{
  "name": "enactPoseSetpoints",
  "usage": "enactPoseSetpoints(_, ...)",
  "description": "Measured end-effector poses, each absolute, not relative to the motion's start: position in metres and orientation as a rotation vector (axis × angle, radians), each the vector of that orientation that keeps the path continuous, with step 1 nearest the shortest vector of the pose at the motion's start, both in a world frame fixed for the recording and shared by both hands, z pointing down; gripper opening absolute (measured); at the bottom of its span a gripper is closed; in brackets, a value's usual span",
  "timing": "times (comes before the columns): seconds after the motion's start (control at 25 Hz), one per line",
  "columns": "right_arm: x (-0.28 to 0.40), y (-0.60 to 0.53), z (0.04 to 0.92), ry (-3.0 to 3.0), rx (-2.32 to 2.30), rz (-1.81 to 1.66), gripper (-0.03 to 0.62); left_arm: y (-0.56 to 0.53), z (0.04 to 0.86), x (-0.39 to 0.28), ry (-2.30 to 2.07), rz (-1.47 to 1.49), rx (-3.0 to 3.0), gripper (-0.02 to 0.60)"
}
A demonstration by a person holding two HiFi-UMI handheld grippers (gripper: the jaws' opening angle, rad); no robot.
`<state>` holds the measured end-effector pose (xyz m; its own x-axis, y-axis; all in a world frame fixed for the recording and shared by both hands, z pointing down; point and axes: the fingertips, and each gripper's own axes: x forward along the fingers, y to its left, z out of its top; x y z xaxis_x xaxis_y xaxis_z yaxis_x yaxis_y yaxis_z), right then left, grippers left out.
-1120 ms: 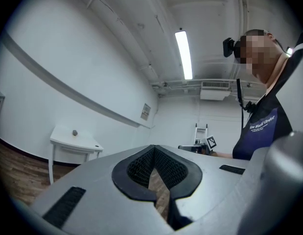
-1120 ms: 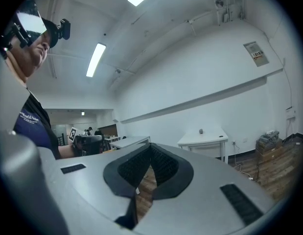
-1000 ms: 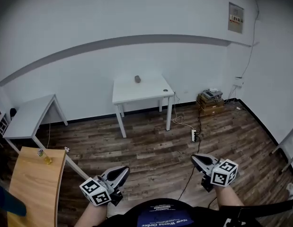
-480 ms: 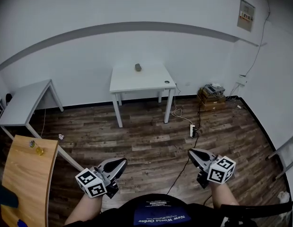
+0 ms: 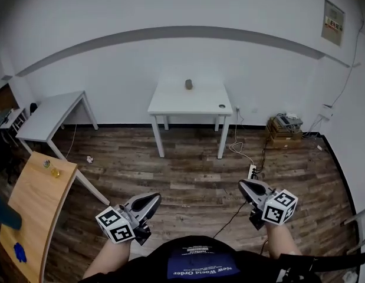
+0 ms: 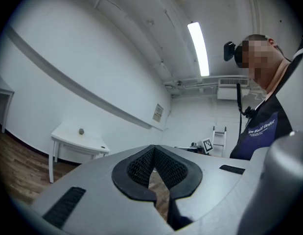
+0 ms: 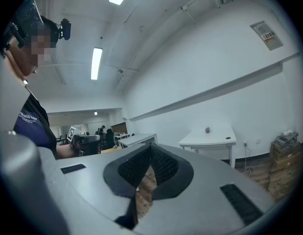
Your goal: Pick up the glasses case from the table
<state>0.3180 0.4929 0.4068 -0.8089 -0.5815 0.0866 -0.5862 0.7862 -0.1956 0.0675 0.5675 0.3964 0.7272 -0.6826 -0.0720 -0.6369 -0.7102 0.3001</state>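
Nearest, at the lower edge of the head view, a dark blue shirt point(image 5: 203, 267) is seen, with a forearm to either side. The left gripper point(image 5: 155, 198) is held low on the left above the floor; in the left gripper view its jaws are seen pressed together at the tips, with nothing between them. The right gripper point(image 5: 243, 185) is held low on the right; in the right gripper view its jaws are likewise seen closed tip to tip on nothing. Both are pointed towards the far wall. Beyond them a dark wood-plank floor point(image 5: 188, 170) is laid, on which a white power strip point(image 5: 252, 171) with its cable is found just ahead of the right gripper. At the left edge a pale wooden table point(image 5: 35, 211) is placed, bearing a small yellow bottle point(image 5: 51, 170) at its far end and a blue item point(image 5: 20, 252) at its near end. Further off on the left a grey desk point(image 5: 49, 114) is set. Against the far wall, well apart from both grippers, a white table point(image 5: 170, 102) is stood. The glasses case point(image 5: 188, 84), small and grey, is set on its top near the back edge, and a small dark round item point(image 5: 222, 106) lies near the front right corner. To the right, cardboard boxes point(image 5: 282, 128) are stacked at the wall foot, and a notice point(image 5: 334, 22) is fixed high on the wall.
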Motion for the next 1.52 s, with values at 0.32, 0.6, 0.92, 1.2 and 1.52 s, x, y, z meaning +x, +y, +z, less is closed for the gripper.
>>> enactPoseSetpoints(0.32, 0.342, 0.446, 0.432, -2.977, 0.854, 0.428, 0.0, 0.535, 0.401, 0.109, -1.108, -0.171, 2.646, 0.002)
enactPoseSetpoints(0.6, 0.309, 0.405, 0.44, -2.926, 0.908, 0.427, 0.0, 0.485, 0.416, 0.074, -1.032, -0.206, 2.648, 0.002)
enactPoseSetpoints(0.92, 0.205, 0.353, 0.405, -2.896, 1.032, 0.308, 0.0, 0.407, 0.396, -0.045, -0.938, -0.27, 2.742, 0.002)
enactPoseSetpoints(1.2, 0.103, 0.31, 0.399, -2.878, 1.067, 0.335, 0.0, 0.35, 0.4, -0.147, -0.888, -0.261, 2.729, 0.002)
enactPoseSetpoints(1.52, 0.079, 0.255, 0.409, -2.84, 1.083, 0.358, 0.0, 0.297, 0.414, -0.176, -0.877, -0.28, 2.705, 0.002)
